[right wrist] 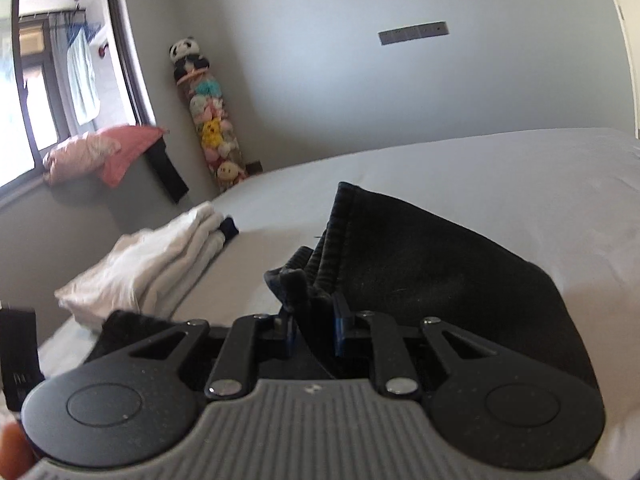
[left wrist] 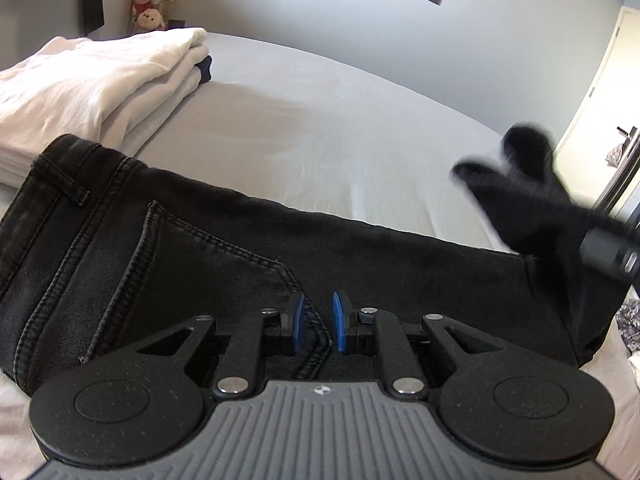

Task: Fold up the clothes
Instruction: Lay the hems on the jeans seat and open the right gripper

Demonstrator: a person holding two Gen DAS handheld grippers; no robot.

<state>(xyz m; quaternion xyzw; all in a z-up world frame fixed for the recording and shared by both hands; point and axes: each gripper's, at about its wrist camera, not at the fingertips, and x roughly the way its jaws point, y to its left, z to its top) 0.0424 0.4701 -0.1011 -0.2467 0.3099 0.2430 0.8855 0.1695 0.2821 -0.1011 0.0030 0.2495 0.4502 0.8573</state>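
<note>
Two grippers: our left gripper [left wrist: 318,322] rests part-open, pinning jeans [left wrist: 180,264]; right gripper [right wrist: 312,322], at 3 o'clock, clamps a lifted leg hem [right wrist: 340,216] for folding.

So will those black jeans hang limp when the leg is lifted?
Probably floppy: the black jeans already sag in folds from the right gripper. Likely heavyish, given the thick seams. Not slippery, judging by the coarse denim under the left gripper.

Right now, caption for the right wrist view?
Right gripper lifts black jeans hem above bed, folded white clothes behind.
</note>
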